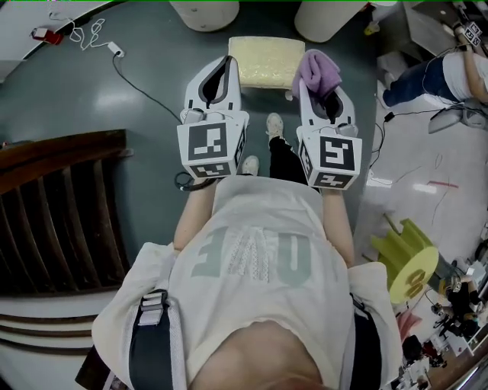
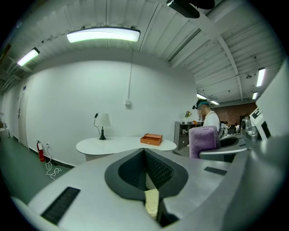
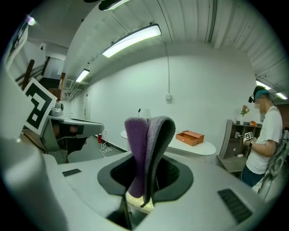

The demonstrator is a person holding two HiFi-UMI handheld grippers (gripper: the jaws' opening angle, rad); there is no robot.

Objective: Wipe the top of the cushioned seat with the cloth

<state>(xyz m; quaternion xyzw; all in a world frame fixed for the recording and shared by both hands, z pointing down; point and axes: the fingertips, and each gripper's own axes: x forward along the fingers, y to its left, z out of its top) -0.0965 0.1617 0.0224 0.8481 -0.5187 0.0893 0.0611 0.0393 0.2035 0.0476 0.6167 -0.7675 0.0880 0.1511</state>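
The cushioned seat (image 1: 263, 61) is a pale yellow square pad on the floor, just ahead of both grippers. My right gripper (image 1: 318, 82) is shut on a folded purple cloth (image 1: 318, 70) that sticks up from its jaws over the seat's right edge. In the right gripper view the cloth (image 3: 147, 149) stands upright between the black pads, with a sliver of the seat (image 3: 134, 201) below. My left gripper (image 1: 225, 67) is shut with nothing in it, at the seat's left edge. The left gripper view shows the cloth (image 2: 202, 140) off to the right.
Two white round table bases (image 1: 204, 12) (image 1: 332, 18) stand beyond the seat. Dark wooden stairs (image 1: 61, 206) lie to the left, a cable (image 1: 141, 87) crosses the floor, and another person (image 1: 446, 76) sits at the top right. A yellow-green stool (image 1: 408, 263) stands right.
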